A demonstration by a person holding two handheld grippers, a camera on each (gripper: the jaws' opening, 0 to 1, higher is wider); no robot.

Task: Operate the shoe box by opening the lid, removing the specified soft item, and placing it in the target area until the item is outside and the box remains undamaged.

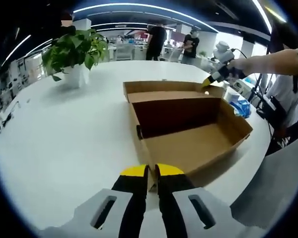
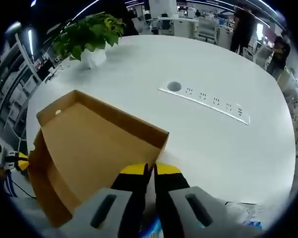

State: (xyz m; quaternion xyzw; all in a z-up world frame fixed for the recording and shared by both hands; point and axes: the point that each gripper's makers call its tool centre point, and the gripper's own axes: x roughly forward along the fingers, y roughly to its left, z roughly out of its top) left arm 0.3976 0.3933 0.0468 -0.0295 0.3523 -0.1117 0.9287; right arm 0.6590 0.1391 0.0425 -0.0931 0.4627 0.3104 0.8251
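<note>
- Looking from the left side first: a green leafy plant in a white pot (image 1: pixel 74 52) stands on the big white round table (image 1: pixel 64 144), well apart from the box.
- The brown cardboard shoe box (image 1: pixel 188 134) sits on the table with its lid (image 1: pixel 174 89) already folded back. So the opening step looks done.
- The inside of the box looks bare in the left gripper view. I see no soft item in it, and none on the table. I cannot tell where the soft item is.
- The left gripper (image 1: pixel 152 174), black with yellow tips, has its jaws pinched together on the near edge of the box. It seems to hold the box steady.
- The right gripper (image 2: pixel 150 171) has its jaws pressed together at the edge of the open lid. I judge it is pinching the lid, but the contact is hard to see.
- In the right gripper view, a long white power strip (image 2: pixel 203 101) is set in the table, beyond the box.
- The box looks whole, with no tears.
- What is left: I cannot tell if the soft item has reached the target area.
</note>
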